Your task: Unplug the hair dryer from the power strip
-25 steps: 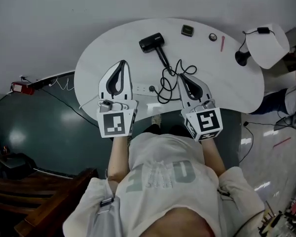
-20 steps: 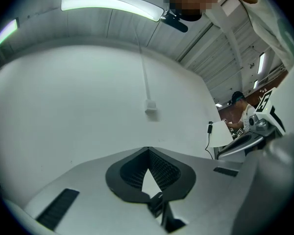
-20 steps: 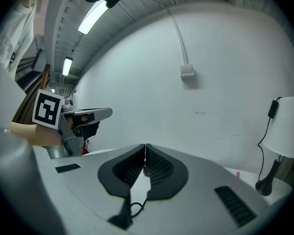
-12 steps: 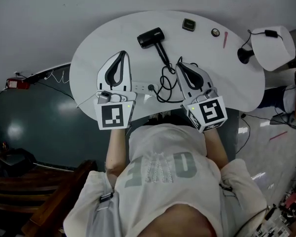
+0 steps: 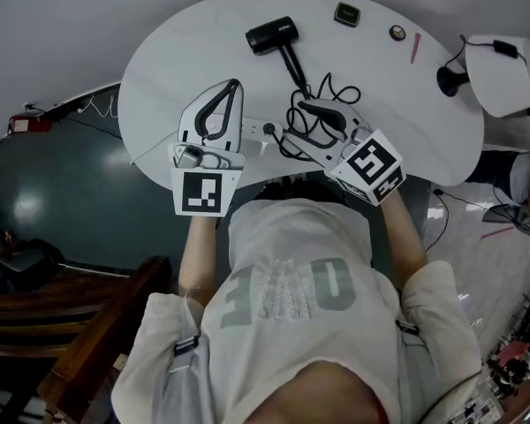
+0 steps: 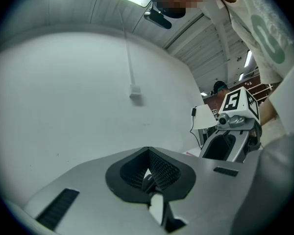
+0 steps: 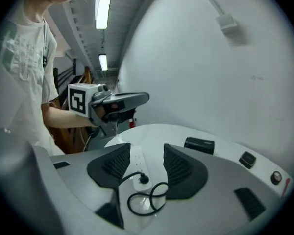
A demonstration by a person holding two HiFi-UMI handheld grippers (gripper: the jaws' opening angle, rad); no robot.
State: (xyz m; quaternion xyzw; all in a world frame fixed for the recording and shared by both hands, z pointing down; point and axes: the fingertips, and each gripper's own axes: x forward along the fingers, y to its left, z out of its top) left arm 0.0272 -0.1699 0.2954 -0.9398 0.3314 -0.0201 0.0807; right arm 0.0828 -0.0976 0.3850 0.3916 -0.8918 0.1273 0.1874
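The black hair dryer (image 5: pixel 271 35) lies at the far side of the white table (image 5: pixel 177 60). Its cord (image 5: pixel 314 117) coils toward the near edge, and its black plug (image 5: pixel 268 131) sits in the white power strip (image 5: pixel 252 136). My right gripper (image 5: pixel 299 124) points left at the plug; its jaws have just been opening and stand apart. In the right gripper view the plug (image 7: pixel 144 178) and power strip (image 7: pixel 136 160) show between the pads, untouched. My left gripper (image 5: pixel 232 87) hovers shut and empty over the strip's left part.
A white lamp (image 5: pixel 503 60) with a black base stands at the table's right end. A small dark box (image 5: pixel 346 13), a round item (image 5: pixel 397 33) and a red pen (image 5: pixel 414 48) lie at the far edge. Wooden furniture (image 5: pixel 71 360) is near left.
Both grippers have come down toward the table. The right one has swung left toward the plug, tipped downward, and its jaws have gone from shut to open.
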